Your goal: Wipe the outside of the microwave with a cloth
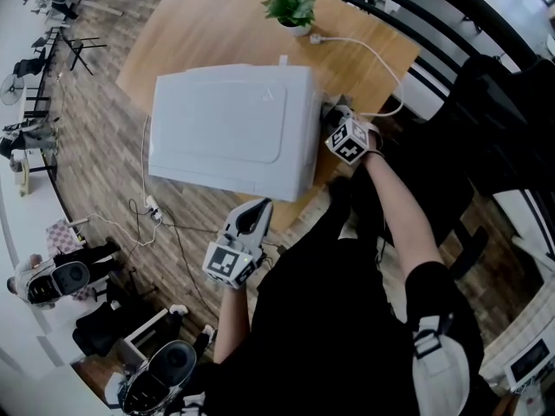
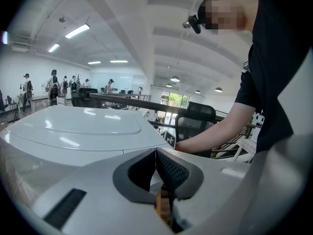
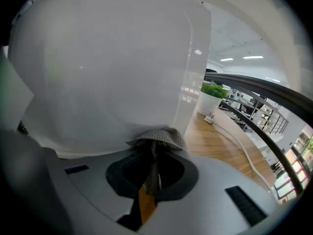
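Head view showed the wooden table point(image 1: 199, 33) bearing the white microwave point(image 1: 230, 128). The left gripper point(image 1: 258, 208) hung near its closer edge, jaws together and empty. The right gripper point(image 1: 329, 113) pinched a grey cloth point(image 3: 159, 137) against the microwave's side.

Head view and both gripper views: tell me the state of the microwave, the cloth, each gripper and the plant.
microwave: standing on the wooden table.
cloth: bunched, pressed against the microwave's side.
right gripper: shut on the cloth.
left gripper: shut, empty.
plant: upright in its pot.
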Motion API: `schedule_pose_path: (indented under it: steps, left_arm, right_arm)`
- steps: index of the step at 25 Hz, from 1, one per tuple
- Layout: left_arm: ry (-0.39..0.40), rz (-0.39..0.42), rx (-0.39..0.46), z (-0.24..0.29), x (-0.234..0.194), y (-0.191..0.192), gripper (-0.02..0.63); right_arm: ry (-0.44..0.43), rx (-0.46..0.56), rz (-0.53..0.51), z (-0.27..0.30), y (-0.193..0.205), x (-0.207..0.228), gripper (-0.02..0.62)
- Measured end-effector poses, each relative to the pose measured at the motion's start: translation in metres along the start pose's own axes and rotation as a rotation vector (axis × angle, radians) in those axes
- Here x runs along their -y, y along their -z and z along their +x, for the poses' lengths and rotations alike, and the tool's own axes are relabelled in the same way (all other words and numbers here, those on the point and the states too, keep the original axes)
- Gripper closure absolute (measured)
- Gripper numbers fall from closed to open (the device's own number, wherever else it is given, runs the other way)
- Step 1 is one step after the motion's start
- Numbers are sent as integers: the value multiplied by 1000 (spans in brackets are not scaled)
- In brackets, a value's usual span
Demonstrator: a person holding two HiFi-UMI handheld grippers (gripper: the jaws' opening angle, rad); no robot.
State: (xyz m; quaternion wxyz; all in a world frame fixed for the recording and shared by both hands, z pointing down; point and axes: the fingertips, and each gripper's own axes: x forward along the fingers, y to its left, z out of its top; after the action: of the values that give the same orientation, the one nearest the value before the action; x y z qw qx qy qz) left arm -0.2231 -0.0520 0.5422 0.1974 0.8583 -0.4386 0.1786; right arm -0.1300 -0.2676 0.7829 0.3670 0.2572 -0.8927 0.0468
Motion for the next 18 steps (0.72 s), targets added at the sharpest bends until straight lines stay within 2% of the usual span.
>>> schedule_pose_path:
  steps: [18]
  left_arm:
    - [4,0,30,-2,16,-5,603]
  right_arm:
    - [-50,-11,-44,-19,11,-56,578]
